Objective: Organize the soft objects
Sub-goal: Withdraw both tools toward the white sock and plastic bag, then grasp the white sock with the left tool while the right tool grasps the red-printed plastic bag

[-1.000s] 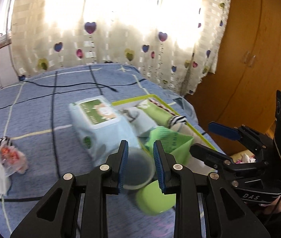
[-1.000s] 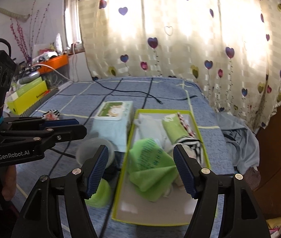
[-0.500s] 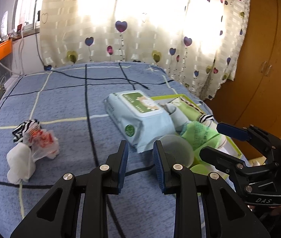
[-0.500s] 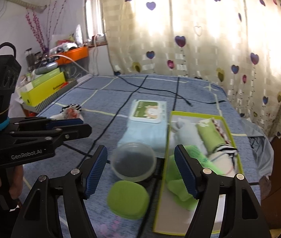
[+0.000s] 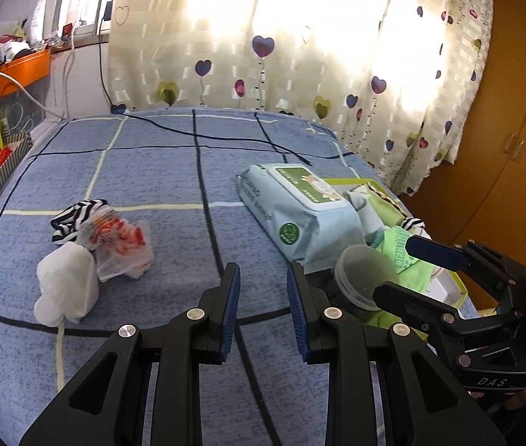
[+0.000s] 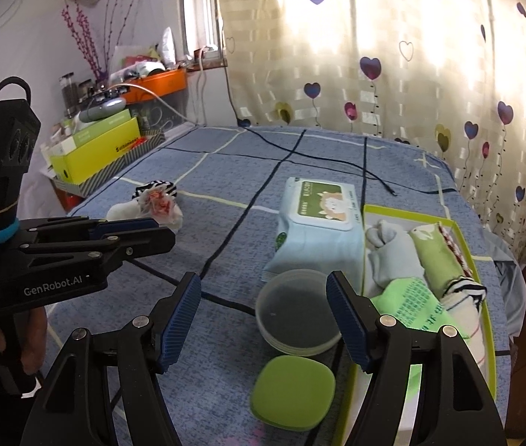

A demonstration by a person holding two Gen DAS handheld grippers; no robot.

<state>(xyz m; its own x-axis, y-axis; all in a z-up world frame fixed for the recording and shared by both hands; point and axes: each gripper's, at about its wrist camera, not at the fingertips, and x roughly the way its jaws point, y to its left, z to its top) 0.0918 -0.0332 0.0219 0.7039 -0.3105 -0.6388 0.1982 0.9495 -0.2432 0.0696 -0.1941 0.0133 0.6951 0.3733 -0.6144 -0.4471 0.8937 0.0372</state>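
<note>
Two empty grippers are being held over the bed (image 5: 151, 171): left gripper (image 5: 263, 297) narrowly parted, right gripper (image 6: 263, 319) widely parted. Soft items are being kept in the green tray (image 6: 460, 230), beside the wipes pack (image 6: 318, 223).

Sunlit heart-print curtain (image 6: 393, 74) behind a blue bed (image 5: 151, 171); wooden wardrobe (image 5: 515, 119) right, cluttered orange shelf (image 6: 158, 83) left.

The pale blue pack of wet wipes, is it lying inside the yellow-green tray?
No, the pale blue pack of wet wipes lies on the blue bedspread, beside the yellow-green tray.
</note>
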